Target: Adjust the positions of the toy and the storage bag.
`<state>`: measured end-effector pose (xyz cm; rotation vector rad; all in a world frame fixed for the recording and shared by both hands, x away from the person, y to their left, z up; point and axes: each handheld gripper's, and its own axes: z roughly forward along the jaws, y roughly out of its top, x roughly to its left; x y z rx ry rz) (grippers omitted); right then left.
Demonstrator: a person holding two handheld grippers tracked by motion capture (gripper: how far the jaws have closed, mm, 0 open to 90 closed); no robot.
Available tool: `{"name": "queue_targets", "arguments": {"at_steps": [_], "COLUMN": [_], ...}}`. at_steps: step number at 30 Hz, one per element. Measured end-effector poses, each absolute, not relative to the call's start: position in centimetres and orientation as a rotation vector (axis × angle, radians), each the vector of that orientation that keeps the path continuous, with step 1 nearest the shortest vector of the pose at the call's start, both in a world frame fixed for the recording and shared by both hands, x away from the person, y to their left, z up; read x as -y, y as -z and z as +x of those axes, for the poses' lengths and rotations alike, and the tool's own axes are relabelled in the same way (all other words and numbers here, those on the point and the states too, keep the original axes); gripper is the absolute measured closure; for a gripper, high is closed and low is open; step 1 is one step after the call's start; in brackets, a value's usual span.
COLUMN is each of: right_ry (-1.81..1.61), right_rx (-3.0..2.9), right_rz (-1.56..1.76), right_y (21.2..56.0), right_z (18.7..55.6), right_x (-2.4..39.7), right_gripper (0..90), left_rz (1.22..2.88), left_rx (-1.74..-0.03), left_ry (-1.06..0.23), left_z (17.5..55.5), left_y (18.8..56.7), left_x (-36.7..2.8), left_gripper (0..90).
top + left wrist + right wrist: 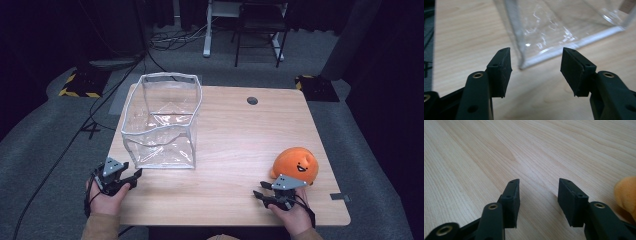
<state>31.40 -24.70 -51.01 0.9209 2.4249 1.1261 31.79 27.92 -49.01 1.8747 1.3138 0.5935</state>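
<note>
Left gripper: jaws spread, nothing btwn them, aimed at near corner of clear plastic bag. Right gripper: jaws apart, empty, over bare table. Orange plush toy sat just beside right gripper, near table's right edge, well apart from bag.

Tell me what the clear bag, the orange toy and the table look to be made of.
Clear bag: likely soft see-through plastic, glossy, creased, with pale edging. Orange toy: looks like plush fabric, matt and rounded, with a printed or stitched face. Table: light wood or wood-look laminate, smooth, grain lines visible.
</note>
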Motion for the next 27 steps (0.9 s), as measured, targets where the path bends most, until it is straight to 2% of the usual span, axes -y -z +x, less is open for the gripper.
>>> {"name": "queue_targets", "arguments": {"at_steps": [6,9,10,11,14,18,27], "right_ry": [-1.089,-1.080,-1.080,-1.089,-1.101,-1.110,-1.128], "right_rx": [-2.457,-2.470,-2.470,-2.480,-2.482,-2.491,-2.510], "right_rz": [0.922,0.918,0.918,0.923,0.921,0.901,0.803], "right_y": [50.6,50.5,50.5,50.5,50.4,49.9,47.8], "right_z": [31.5,31.4,31.4,31.3,31.1,31.2,32.3], "right_x": [24.6,24.5,24.5,24.3,24.1,23.6,21.7], "right_gripper": [60.7,61.9,61.9,63.0,63.9,64.5,64.7], "left_rz": [1.859,1.862,1.870,1.895,1.914,1.931,2.022], "left_rx": [-1.332,-1.304,-1.297,-1.273,-1.267,-1.258,-1.135], "left_ry": [-0.600,-0.583,-0.581,-0.580,-0.582,-0.573,-0.517], "left_z": [33.3,33.9,34.0,34.3,34.3,34.3,32.0], "left_y": [49.1,49.3,49.2,49.1,48.9,48.7,48.1], "left_x": [-28.7,-28.8,-28.7,-28.6,-28.4,-28.1,-25.3], "left_gripper": [48.1,59.0,59.0,72.2,80.2,85.2,86.3]}}
